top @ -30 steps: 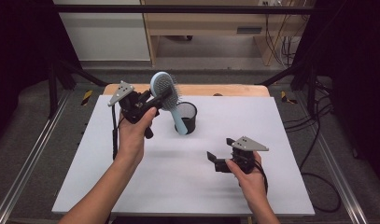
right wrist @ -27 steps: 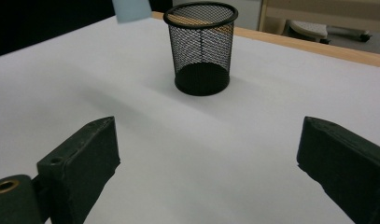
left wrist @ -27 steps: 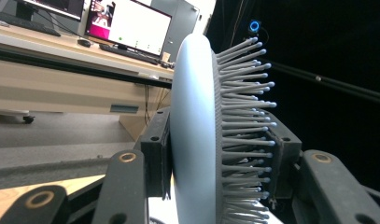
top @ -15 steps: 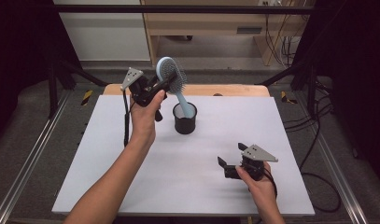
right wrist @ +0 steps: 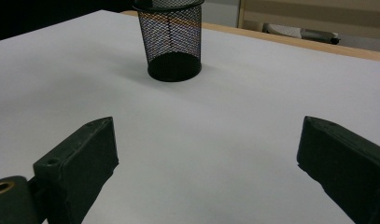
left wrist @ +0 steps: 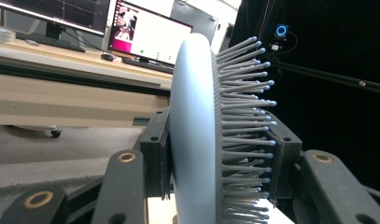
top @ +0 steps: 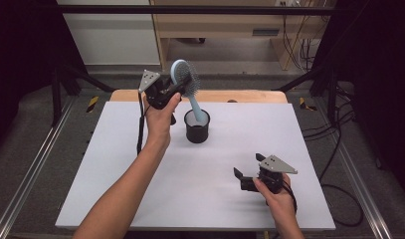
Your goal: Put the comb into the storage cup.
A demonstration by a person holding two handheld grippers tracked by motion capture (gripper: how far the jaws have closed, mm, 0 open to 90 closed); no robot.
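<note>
The left gripper point(top: 166, 92) is clamped on the head of a light-blue hairbrush point(top: 186, 79), raised above the table near the middle of its far edge. In the left gripper view one pad presses the brush's smooth back and the other presses the tips of the grey bristles point(left wrist: 243, 116), with the head standing edge-on between them. The high view shows what that close view does not: the brush is tilted, head up and toward the far edge, and its handle end sits inside the mouth of a black mesh cup point(top: 197, 127).

The right gripper point(top: 252, 178) is released. Its jaws stand wide apart with nothing between them, and it sits low over the table near the near right corner, well apart from the cup. The right gripper view looks across the bare surface to the mesh cup point(right wrist: 172, 39), showing the open weave of its wall and its solid dark base resting flat on the table; the cup's rim is cut off at the top of that view.

The table point(top: 115, 189) has a plain white top, with a strip of bare wood point(top: 250, 96) along the far edge. Black frame rails and loose cables surround it on a grey floor. The left gripper view shows a desk with lit monitors point(left wrist: 145, 32) and a keyboard beyond the table.
</note>
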